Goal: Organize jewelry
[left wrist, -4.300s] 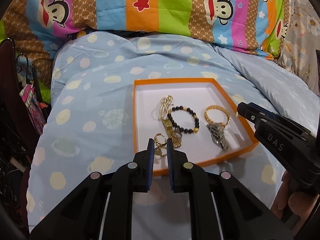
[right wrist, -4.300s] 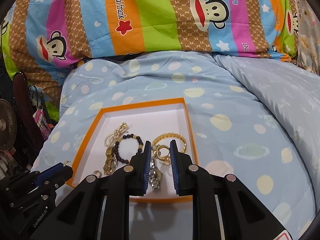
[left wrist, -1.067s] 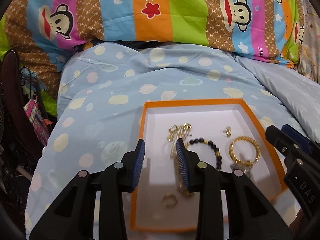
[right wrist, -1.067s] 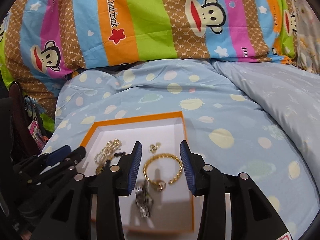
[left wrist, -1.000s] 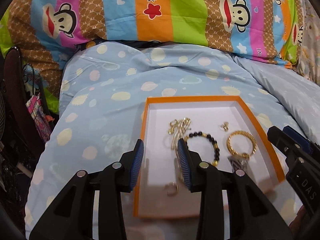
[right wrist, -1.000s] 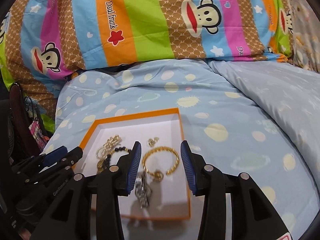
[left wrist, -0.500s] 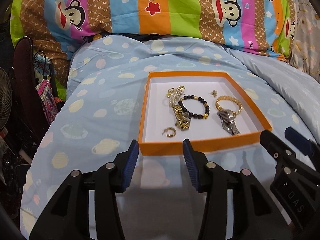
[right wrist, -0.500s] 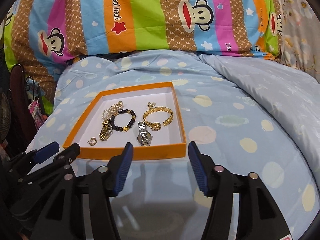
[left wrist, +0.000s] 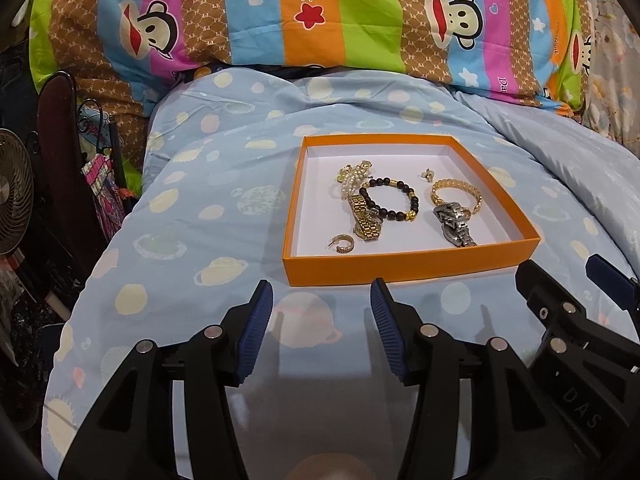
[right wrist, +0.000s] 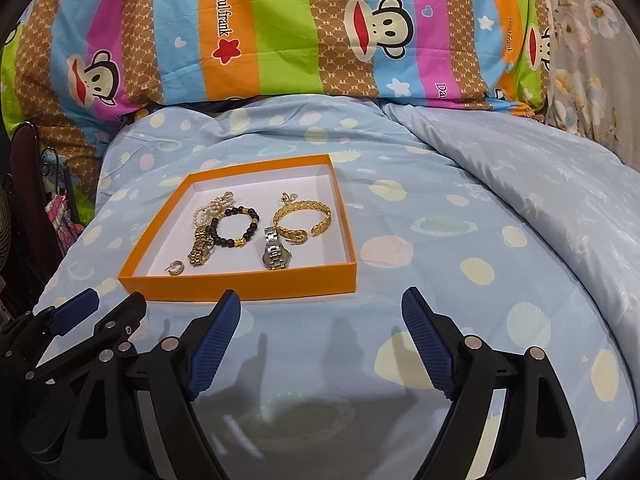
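Observation:
An orange box (left wrist: 408, 268) (right wrist: 240, 280) with a white floor lies on the blue quilt. In it are a pearl strand (left wrist: 354, 178), a gold watch (left wrist: 366, 220) (right wrist: 200, 250), a black bead bracelet (left wrist: 390, 200) (right wrist: 236, 226), a gold bangle (left wrist: 456, 194) (right wrist: 302, 218), a silver watch (left wrist: 454, 224) (right wrist: 274, 254), a gold hoop earring (left wrist: 344, 243) (right wrist: 176, 267) and a small stud (left wrist: 427, 174). My left gripper (left wrist: 322, 312) is open and empty, in front of the box. My right gripper (right wrist: 322, 320) is wide open and empty, also short of the box.
A striped monkey-print pillow (left wrist: 320, 12) (right wrist: 300, 28) lies behind the box. A dark chair (left wrist: 60, 160), a fan (left wrist: 14, 188) and clutter stand off the bed's left edge. A plain blue quilt (right wrist: 520, 184) rises at the right.
Both grippers have let go of earrings into the box, opened wide and drawn back from over the box to in front of it.

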